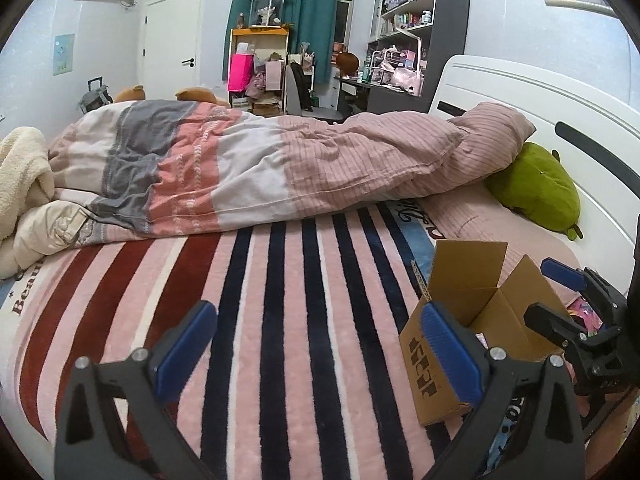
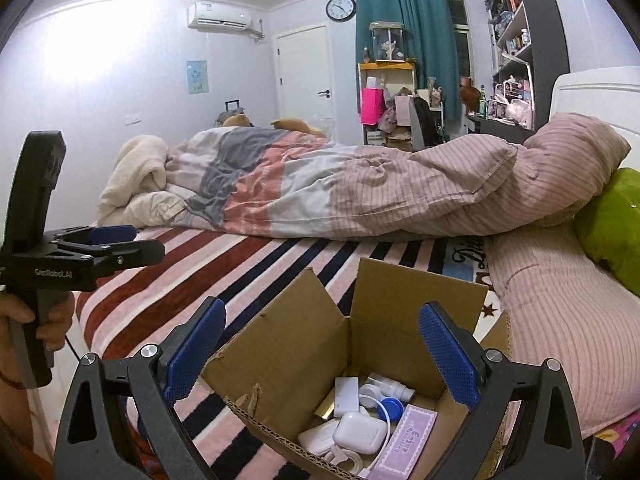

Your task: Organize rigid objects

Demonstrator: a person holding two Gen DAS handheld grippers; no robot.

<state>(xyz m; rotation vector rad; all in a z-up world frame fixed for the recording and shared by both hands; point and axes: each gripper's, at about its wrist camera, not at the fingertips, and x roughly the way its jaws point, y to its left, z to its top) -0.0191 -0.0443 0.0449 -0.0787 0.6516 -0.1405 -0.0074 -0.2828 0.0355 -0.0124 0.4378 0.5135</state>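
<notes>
A bedroom, seen from two handheld grippers over a striped blanket [image 1: 280,320] on a bed. An open cardboard box [image 2: 304,356] sits on the blanket near the pillow end, flaps up. Inside lie small rigid items: a white earbud case [image 2: 360,432], a white card-like pack [image 2: 346,394], a blue-and-white lens case [image 2: 390,404] and a pink booklet [image 2: 404,444]. The right gripper [image 2: 320,356] hangs just above the box, jaws wide apart, empty. The left gripper [image 1: 320,352] hovers over bare blanket beside the box, jaws also spread, empty. A rumpled duvet [image 1: 260,168] lies behind.
</notes>
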